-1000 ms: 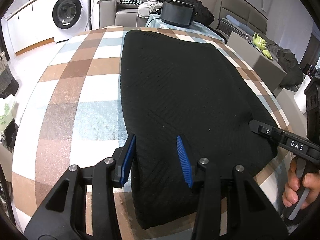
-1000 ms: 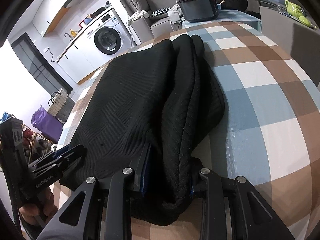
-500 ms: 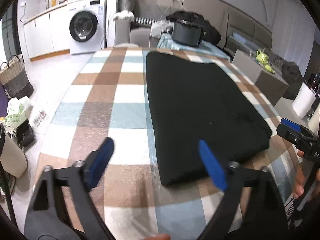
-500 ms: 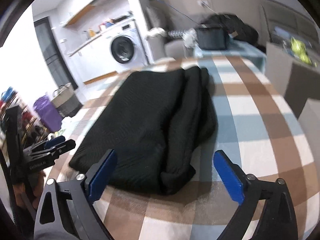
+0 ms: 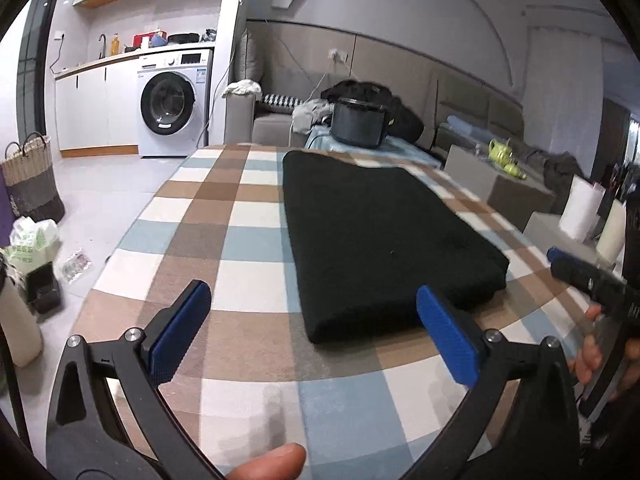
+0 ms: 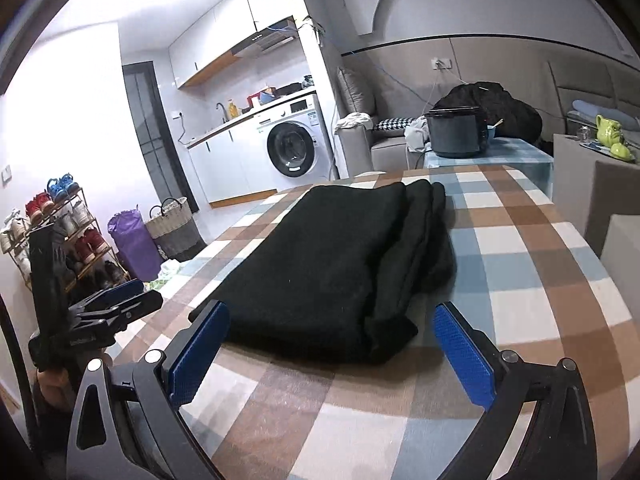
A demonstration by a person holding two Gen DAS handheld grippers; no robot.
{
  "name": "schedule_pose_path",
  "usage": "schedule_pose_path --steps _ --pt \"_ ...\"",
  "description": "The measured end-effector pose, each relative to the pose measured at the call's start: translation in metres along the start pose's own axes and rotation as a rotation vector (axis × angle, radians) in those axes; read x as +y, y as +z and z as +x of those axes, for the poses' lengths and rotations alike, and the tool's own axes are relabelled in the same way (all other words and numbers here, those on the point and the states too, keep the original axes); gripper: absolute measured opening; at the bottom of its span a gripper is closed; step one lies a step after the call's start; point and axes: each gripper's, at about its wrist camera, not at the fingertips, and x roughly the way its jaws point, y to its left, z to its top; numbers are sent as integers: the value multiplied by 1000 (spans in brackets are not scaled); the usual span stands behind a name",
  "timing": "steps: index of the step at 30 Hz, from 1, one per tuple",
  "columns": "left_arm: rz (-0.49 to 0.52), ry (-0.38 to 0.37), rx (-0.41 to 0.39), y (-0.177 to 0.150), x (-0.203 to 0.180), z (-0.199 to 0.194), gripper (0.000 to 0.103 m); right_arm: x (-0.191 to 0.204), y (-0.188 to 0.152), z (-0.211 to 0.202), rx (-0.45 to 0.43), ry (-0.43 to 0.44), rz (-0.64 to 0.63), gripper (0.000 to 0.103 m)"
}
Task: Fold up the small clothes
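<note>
Black knit garment (image 5: 380,240) lies folded into a long flat rectangle on the checked worktop (image 5: 224,248), right of centre in the left wrist view, its long axis running away from the camera. In the right wrist view the garment (image 6: 328,264) shows stacked folded layers along its right edge, near end thick and rounded. Left gripper (image 5: 312,336) hangs just short of the garment's near end, jaws opening, spread wide, nothing between the blue pads (image 5: 180,336), no contact with the fabric. Right gripper (image 6: 328,348) likewise sits at the near end of the garment, jaws wide apart, blue pads (image 6: 464,356) clear of the cloth on either side, nothing held. Each gripper also shows at the edge of the other's view: the right one at far right of the left wrist view with a hand (image 5: 596,356) on its handle, the left one at lower left of the right wrist view. A fingertip (image 5: 272,460) pokes in at the bottom of the left view. Background: washing machine (image 5: 172,108), dark pot (image 5: 360,122) on a further table, sofa (image 6: 384,136), wicker basket (image 5: 30,178), shoe rack (image 6: 56,232).
</note>
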Motion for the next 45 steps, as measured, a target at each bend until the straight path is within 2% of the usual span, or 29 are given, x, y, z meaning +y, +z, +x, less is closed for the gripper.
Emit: schedule_pose_path --steps 9,16,45 --pt "29 -23 -64 -7 -6 -2 102 0 -15 -7 -57 41 -17 103" --pt "87 -22 -51 -12 -14 -1 102 -1 -19 -10 -79 43 -13 103" --pt "102 -20 -38 -18 -12 2 102 1 -24 -11 -85 20 -4 103"
